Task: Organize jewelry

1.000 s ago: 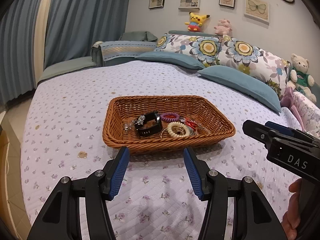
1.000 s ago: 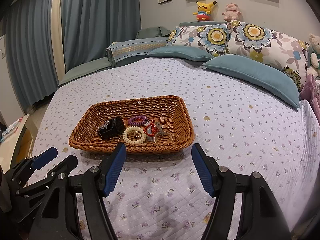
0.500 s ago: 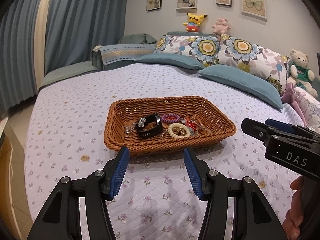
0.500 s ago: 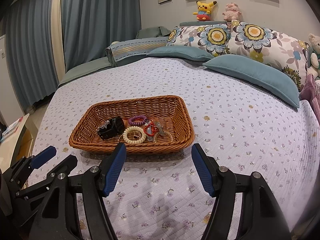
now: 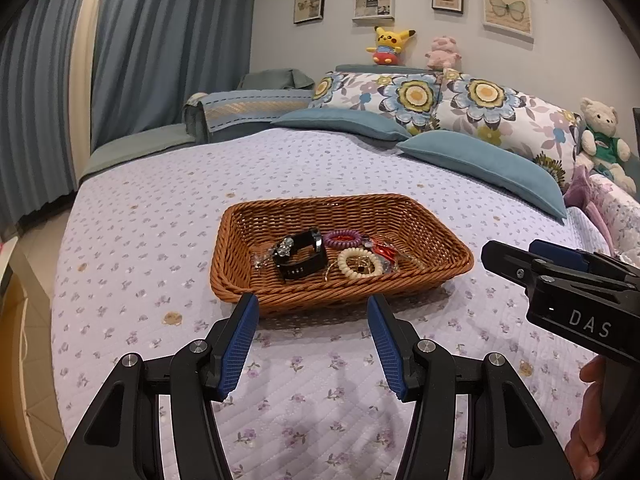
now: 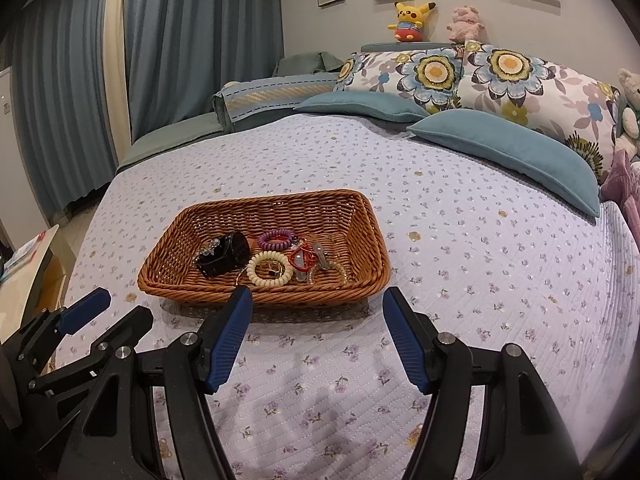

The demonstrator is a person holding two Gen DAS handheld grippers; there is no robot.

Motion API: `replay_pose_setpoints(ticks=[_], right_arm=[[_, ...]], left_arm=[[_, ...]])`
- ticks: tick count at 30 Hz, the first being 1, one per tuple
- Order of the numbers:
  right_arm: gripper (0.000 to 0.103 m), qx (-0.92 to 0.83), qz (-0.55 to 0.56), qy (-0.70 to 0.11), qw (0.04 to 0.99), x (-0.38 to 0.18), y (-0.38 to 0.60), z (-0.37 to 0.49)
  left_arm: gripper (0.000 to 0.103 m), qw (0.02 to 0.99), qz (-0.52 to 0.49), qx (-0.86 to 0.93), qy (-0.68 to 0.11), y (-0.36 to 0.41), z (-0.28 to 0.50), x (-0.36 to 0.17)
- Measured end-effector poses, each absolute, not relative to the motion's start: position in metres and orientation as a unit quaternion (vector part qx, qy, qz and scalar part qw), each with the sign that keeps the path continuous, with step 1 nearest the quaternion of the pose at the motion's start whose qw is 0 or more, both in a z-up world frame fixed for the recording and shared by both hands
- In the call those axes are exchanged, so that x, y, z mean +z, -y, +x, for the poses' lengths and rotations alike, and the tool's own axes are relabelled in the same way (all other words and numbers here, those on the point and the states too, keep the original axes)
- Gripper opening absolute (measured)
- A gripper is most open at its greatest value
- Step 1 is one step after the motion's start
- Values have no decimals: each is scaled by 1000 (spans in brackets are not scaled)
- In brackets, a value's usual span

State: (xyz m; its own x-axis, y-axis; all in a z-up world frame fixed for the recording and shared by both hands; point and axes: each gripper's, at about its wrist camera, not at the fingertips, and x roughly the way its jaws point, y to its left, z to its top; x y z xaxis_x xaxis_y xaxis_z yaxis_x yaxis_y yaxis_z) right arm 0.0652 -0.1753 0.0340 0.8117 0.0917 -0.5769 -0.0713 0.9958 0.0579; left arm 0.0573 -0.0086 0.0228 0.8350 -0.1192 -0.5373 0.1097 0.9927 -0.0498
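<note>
Brown wicker forms the basket that sits on the bed, on a pale quilt printed with small purple flowers; the jewelry lies in a loose cluster on its floor, toward the near side. A black watch rests at the left of the cluster with a small sparkly piece touching it; a purple coil band lies just behind; a cream bead bracelet lies in front of that, with a red piece beside it on the right; in the right wrist view a pale clip shows next to the red piece.

The left gripper hovers just short of the basket's near rim, its blue fingers spread wide apart and holding nothing; the right gripper is level with it on the right, its fingers likewise wide apart and empty, just short of the same rim.

Blue pillows and flowered pillows lie at the head of the bed; a yellow plush toy and a pink one sit on the headboard; blue curtains hang at the left.
</note>
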Motion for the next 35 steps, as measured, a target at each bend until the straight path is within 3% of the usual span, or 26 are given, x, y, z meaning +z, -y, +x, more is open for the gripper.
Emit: replay_pose_setpoints(ticks=[35], right_arm=[[70,43,8,-299,953,35,172,63]], left_arm=[[58,966,-12,-27,-258,2,53,31]])
